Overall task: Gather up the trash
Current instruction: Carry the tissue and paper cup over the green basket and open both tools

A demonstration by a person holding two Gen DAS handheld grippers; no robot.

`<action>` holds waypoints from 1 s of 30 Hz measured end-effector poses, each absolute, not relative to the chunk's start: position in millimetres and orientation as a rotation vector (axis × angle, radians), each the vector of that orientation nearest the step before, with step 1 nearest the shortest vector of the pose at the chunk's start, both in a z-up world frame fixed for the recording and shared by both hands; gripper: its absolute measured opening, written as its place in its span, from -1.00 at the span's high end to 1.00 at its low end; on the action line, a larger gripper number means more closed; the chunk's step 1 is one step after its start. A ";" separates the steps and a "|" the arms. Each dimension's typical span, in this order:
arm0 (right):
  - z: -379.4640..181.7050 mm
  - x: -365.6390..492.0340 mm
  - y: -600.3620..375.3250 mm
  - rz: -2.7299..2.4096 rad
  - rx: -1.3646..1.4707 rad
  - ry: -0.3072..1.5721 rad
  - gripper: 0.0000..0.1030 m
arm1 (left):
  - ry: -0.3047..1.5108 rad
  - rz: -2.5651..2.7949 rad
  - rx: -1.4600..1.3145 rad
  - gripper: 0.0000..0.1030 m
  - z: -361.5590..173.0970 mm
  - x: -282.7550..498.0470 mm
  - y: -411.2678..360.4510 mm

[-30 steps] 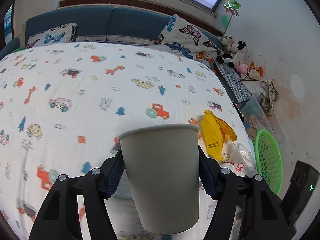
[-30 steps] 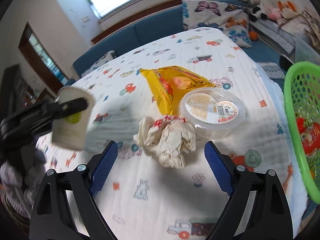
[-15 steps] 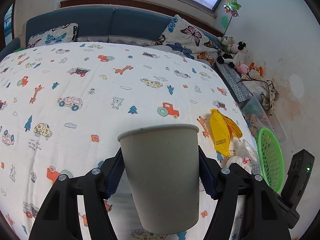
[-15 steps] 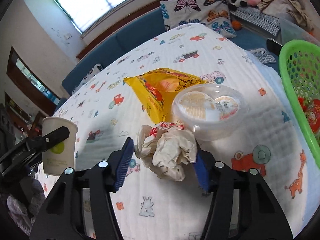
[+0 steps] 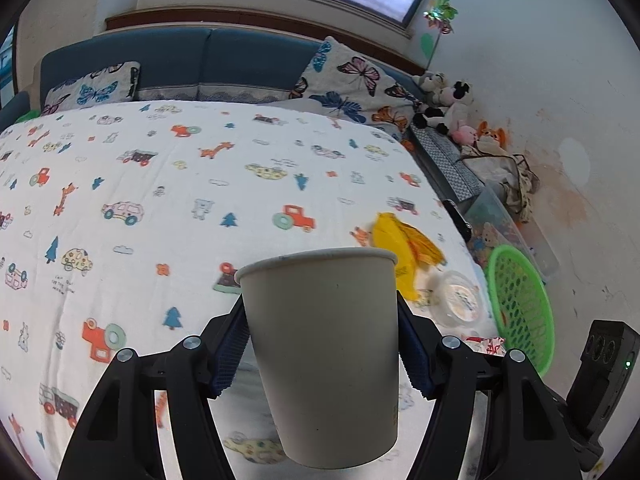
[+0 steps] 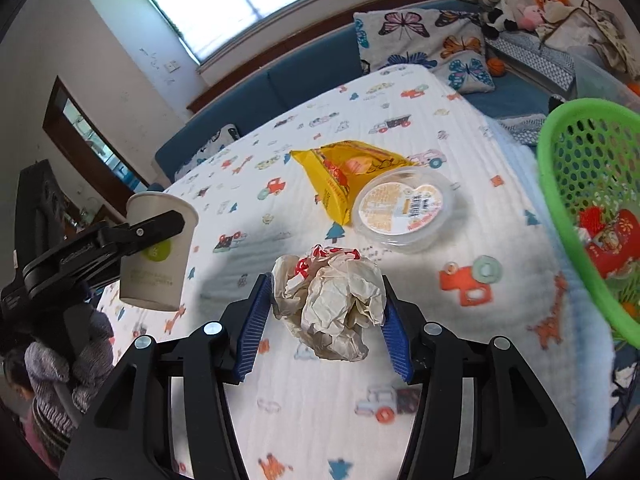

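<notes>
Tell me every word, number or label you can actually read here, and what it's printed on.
No text here can be read for certain.
Paper cup: a green round logo and fine print below it, too small to read.
Yellow snack bag: red printing, blurred.
Clear plastic tub: a lid label with a barcode, words too small.
Crumpled paper wrapper: red marks, creased beyond reading.
Bedsheet: only cartoon pictures and tiny unreadable captions.

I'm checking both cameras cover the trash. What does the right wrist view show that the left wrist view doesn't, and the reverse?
Only the right wrist view: the crumpled paper wad with the right claw closing on it, and red trash inside the green basket.
Only the left wrist view: a pinwheel on the wall.
Both: the paper cup gripped by the left claw, the yellow wrapper, and the clear lidded container.
</notes>
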State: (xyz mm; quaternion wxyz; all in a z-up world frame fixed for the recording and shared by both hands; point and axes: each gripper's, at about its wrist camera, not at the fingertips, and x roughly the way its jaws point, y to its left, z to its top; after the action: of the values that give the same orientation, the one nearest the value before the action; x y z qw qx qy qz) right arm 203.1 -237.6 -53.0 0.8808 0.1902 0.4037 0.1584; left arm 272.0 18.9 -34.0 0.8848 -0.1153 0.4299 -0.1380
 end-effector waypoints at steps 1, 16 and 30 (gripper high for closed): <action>-50.7 199.0 -242.2 0.331 0.395 0.837 -0.03 | 0.893 -0.295 -0.237 -0.25 -32.3 269.8 15.3; -37.8 172.8 -360.0 0.113 0.342 0.797 -0.07 | 0.880 -0.420 -0.176 -0.25 -11.9 253.4 -63.8; -60.1 169.0 -460.5 -0.088 0.324 0.815 -0.25 | 0.885 -0.522 -0.078 -0.25 0.4 255.2 -159.6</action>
State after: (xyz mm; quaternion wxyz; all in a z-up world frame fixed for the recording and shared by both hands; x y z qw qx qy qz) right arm 169.0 -460.5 -60.1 0.9045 0.1570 0.3942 -0.0427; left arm 255.2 -159.6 0.4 0.8702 -0.0371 0.4233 -0.2494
